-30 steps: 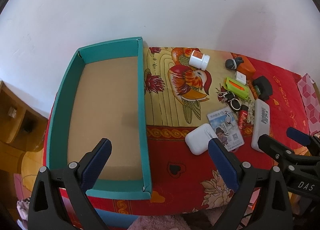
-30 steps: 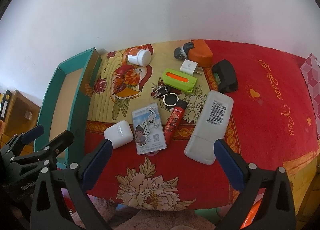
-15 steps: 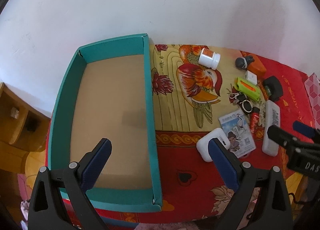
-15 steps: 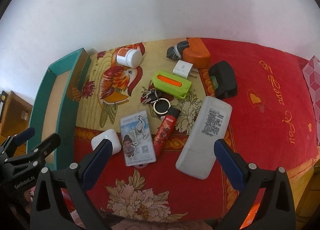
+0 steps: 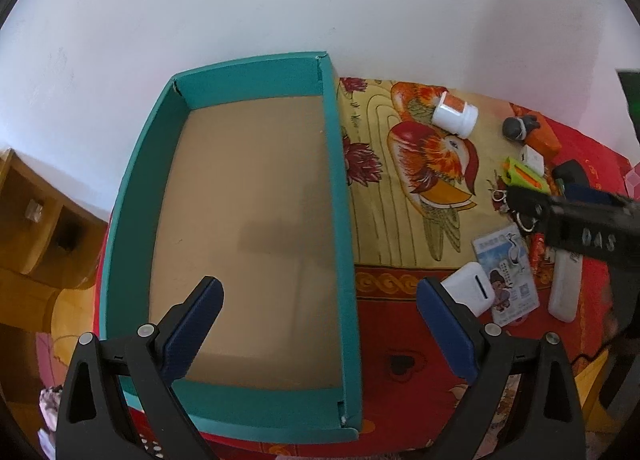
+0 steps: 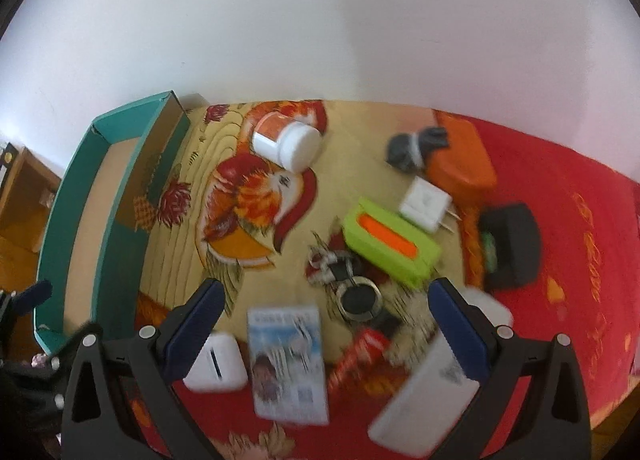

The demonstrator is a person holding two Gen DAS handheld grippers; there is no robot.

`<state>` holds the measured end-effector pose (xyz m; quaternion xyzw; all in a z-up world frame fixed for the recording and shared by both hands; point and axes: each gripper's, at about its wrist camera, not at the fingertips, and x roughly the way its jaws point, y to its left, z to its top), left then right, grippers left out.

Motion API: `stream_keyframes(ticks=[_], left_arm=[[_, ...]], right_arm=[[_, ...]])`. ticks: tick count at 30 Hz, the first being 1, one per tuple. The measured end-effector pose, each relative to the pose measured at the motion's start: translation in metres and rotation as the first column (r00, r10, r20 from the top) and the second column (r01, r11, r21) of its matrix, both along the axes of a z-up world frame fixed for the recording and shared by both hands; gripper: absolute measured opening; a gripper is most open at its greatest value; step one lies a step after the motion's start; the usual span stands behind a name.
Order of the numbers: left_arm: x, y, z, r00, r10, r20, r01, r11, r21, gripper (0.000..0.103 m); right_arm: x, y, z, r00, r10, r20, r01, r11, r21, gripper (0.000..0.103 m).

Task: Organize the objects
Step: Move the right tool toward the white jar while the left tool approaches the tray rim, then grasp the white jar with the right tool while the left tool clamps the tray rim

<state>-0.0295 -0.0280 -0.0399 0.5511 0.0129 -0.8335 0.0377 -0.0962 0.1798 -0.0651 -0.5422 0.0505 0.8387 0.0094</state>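
Note:
A teal box (image 5: pixel 338 196) with a bare cardboard floor lies at the table's left; it also shows in the right wrist view (image 6: pixel 104 196). My left gripper (image 5: pixel 320 324) is open and empty above the box's near right wall. My right gripper (image 6: pixel 326 334) is open and empty, low over a keyring (image 6: pixel 352 296), a printed card (image 6: pixel 286 360) and a red lighter (image 6: pixel 354 356). A white earbud case (image 6: pixel 218 364), a white remote (image 6: pixel 424 396), a green-orange case (image 6: pixel 390 240) and a white jar (image 6: pixel 286 142) lie around it.
A white charger (image 6: pixel 426 202), an orange box (image 6: pixel 460 162) with a grey item (image 6: pixel 408 146) and a black case (image 6: pixel 510 244) lie farther back on the patterned cloth (image 6: pixel 560 196). A white wall stands behind. A wooden shelf (image 5: pixel 36 216) is at the left.
My right gripper has moved forward and down toward the keyring and card; its view is blurred. My left gripper has shifted left over the box. Nothing was taken hold of.

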Motion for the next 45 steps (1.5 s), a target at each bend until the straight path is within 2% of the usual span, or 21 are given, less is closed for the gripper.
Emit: stream_keyframes(ticks=[5, 9, 14, 24, 31, 35, 37, 39, 41, 42, 44, 45], left_arm=[[0.0, -0.007, -0.005, 1.0, 0.02, 0.013, -0.02, 1.0, 0.005, 0.1], [0.001, -0.011, -0.006, 0.999, 0.033, 0.014, -0.033, 0.999, 0.01, 0.1], [0.007, -0.019, -0.007, 0.999, 0.05, 0.019, -0.05, 0.999, 0.001, 0.1], [0.022, -0.057, -0.007, 0.989, 0.146, 0.015, -0.146, 0.989, -0.025, 0.1], [0.038, -0.102, 0.002, 0.972, 0.233, -0.04, -0.236, 0.966, -0.103, 0.1], [0.045, -0.13, -0.005, 0.956, 0.293, -0.03, -0.295, 0.946, -0.136, 0.099], [0.047, -0.14, -0.01, 0.954, 0.3, -0.016, -0.299, 0.944, -0.138, 0.098], [0.048, -0.147, -0.015, 0.956, 0.293, -0.001, -0.291, 0.948, -0.127, 0.091], [0.048, -0.15, -0.02, 0.956, 0.293, 0.026, -0.289, 0.951, -0.111, 0.069], [0.048, -0.153, -0.024, 0.954, 0.296, 0.047, -0.291, 0.952, -0.09, 0.062], [0.049, -0.154, -0.029, 0.954, 0.29, 0.073, -0.287, 0.957, -0.051, 0.042], [0.05, -0.154, -0.031, 0.955, 0.285, 0.081, -0.283, 0.958, -0.041, 0.038]], right_arm=[[-0.023, -0.007, -0.005, 0.999, 0.038, 0.002, -0.038, 0.999, 0.01, 0.103], [-0.04, -0.007, -0.006, 0.998, 0.062, -0.03, -0.062, 0.998, -0.02, 0.103], [-0.068, 0.004, -0.022, 0.998, 0.03, -0.059, -0.034, 0.997, -0.076, 0.103], [-0.095, -0.001, -0.039, 0.991, 0.088, -0.104, -0.095, 0.993, -0.069, 0.103], [-0.103, -0.005, -0.049, 0.992, 0.068, -0.107, -0.078, 0.993, -0.085, 0.103], [-0.104, -0.009, -0.05, 0.99, 0.073, -0.117, -0.081, 0.994, -0.069, 0.103], [-0.106, -0.01, -0.051, 0.99, 0.072, -0.118, -0.08, 0.995, -0.059, 0.103], [-0.107, -0.011, -0.051, 0.99, 0.073, -0.125, -0.081, 0.995, -0.057, 0.103], [-0.108, -0.012, -0.052, 0.989, 0.076, -0.13, -0.083, 0.995, -0.054, 0.103], [-0.108, -0.012, -0.052, 0.988, 0.076, -0.132, -0.084, 0.995, -0.052, 0.103], [-0.108, -0.012, -0.052, 0.988, 0.075, -0.135, -0.083, 0.995, -0.053, 0.103], [-0.108, -0.012, -0.052, 0.988, 0.073, -0.137, -0.081, 0.995, -0.056, 0.103]])
